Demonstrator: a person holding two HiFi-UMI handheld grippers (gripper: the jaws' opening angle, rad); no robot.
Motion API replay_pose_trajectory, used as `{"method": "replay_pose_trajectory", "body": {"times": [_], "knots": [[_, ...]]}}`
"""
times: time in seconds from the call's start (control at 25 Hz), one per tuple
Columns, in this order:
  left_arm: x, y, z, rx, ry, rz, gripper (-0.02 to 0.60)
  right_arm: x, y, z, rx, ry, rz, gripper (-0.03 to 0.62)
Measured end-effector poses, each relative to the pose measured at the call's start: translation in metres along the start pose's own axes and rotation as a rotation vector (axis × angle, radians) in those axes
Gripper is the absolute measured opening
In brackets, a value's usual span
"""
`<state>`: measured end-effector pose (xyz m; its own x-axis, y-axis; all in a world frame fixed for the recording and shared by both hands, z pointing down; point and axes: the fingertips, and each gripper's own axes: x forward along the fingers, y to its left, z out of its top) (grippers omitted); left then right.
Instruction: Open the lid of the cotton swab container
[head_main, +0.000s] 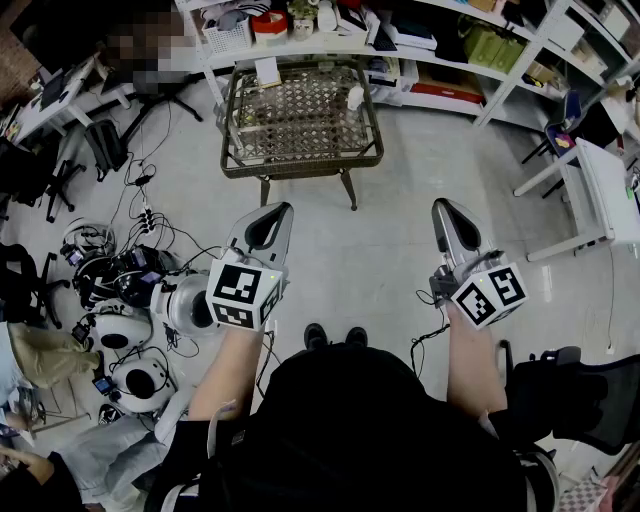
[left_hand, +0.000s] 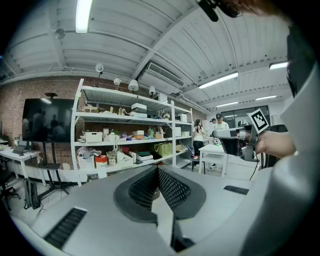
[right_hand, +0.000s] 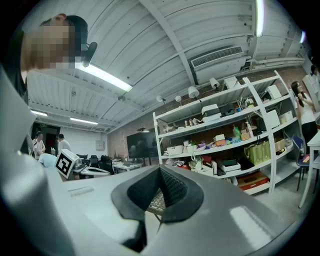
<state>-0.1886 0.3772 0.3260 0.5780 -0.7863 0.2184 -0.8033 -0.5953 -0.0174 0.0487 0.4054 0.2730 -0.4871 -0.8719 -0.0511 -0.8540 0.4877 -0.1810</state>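
A pale floor (head_main: 400, 200) is seen below, with white shelves (head_main: 420, 45) along the far wall. The left claw (head_main: 277, 209) and the right claw (head_main: 442, 206) are held side by side above the floor, both shut tight with nothing between the jaws. A wicker table (head_main: 300, 170) is set well ahead of their tips. A small white item (head_main: 355, 97) is stood on it, ahead of and between the claws. Whether that is the task's container cannot be told.

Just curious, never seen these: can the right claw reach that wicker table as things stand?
Probably not: the right claw is held near the body, with floor between it and the table. Nothing blocks it; stepping forward should do.
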Motion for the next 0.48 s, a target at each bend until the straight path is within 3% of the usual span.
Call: {"method": "replay_pose_trajectory", "body": {"times": [0.48], "knots": [[0.020, -0.042, 0.007, 0.019, -0.028, -0.049, 0.005, -0.008, -0.010, -0.007, 0.006, 0.023, 0.039, 0.008]]}}
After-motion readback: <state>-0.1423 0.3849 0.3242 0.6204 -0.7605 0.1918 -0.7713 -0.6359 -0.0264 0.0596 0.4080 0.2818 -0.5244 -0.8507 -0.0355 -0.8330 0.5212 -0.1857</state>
